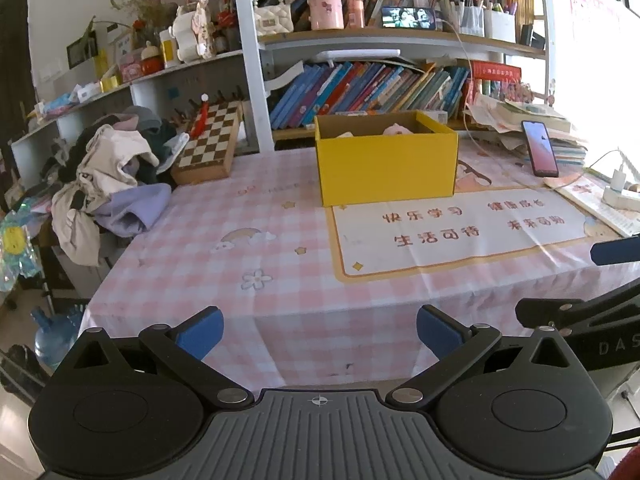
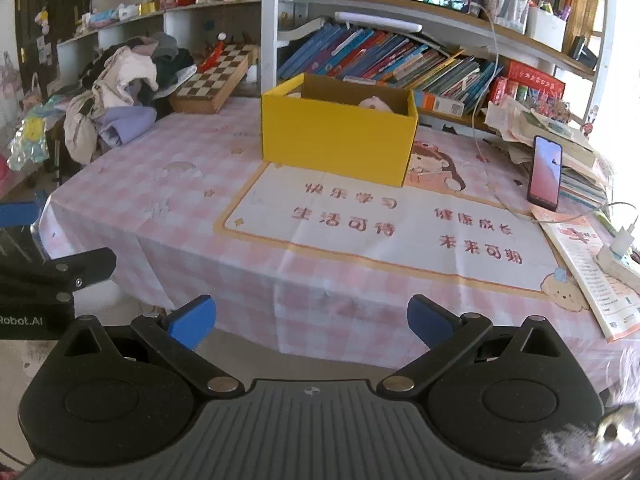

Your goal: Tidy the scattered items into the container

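Yellow box (image 1: 386, 168) sitting mid-table w/ pale pink items (image 2: 374, 103) already lying inside. Checked tablecloth (image 1: 240, 240) showing no loose bits nearby, so tidying's prob. nearly done. Left gripper (image 1: 319, 332) & right gripper (image 2: 311, 320) hovering at table's near edge, fingers spread, carrying nothing.

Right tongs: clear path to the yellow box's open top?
Probably yes. The right tongs are open and empty, held off the near table edge; only bare tablecloth lies before the yellow box.

Right gripper (image 2: 311, 322), blue fingers (image 2: 192, 320) spread wide and empty, at the near edge of the checked bench (image 2: 320, 280). Yellow box (image 2: 336, 140) stands mid-bench, a pink item (image 2: 374, 103) inside; phone (image 2: 545, 173) propped at right.
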A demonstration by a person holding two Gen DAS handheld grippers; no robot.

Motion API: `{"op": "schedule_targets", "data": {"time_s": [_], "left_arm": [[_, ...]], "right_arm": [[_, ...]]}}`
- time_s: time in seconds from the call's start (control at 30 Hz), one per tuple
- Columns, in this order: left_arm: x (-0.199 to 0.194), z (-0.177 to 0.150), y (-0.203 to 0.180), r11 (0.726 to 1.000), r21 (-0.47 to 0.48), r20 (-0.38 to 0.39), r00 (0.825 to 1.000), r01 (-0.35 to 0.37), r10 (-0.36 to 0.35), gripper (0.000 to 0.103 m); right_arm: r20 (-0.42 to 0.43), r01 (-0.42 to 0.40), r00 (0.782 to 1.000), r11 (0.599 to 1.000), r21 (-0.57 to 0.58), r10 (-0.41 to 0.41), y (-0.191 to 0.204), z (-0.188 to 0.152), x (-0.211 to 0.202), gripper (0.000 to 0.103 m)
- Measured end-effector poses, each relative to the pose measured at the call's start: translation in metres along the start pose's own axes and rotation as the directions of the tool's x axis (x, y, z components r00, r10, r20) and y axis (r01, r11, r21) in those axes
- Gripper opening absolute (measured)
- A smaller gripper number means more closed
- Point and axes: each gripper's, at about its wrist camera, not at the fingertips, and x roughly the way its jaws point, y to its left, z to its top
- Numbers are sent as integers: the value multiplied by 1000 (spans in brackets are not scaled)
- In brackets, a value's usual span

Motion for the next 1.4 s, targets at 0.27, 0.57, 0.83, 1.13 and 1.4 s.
{"op": "schedule_targets", "data": {"time_s": [0.27, 0.57, 0.83, 1.13, 1.4], "left_arm": [[2, 0, 1, 1000, -11, -18, 1000, -7, 7, 103], [1, -1, -3, 1000, -4, -13, 1000, 13, -13, 103], [6, -1, -11, 999, 27, -36, 999, 29, -28, 103], [7, 0, -16, 998, 39, -35, 998, 45, -44, 103], [8, 0, -20, 997, 44, -41, 998, 55, -54, 103]], "right_arm": [[-12, -11, 1000, 1000, 6, 11, 0, -1, 1, 103], [-13, -11, 1000, 1000, 8, 11, -2, -1, 0, 103], [-11, 4, 1000, 999, 35, -3, -8, -2, 0, 103], [-16, 15, 1000, 998, 56, -14, -13, -4, -1, 103], [-35, 18, 999, 998, 60, -16, -15, -6, 1, 103]]}}
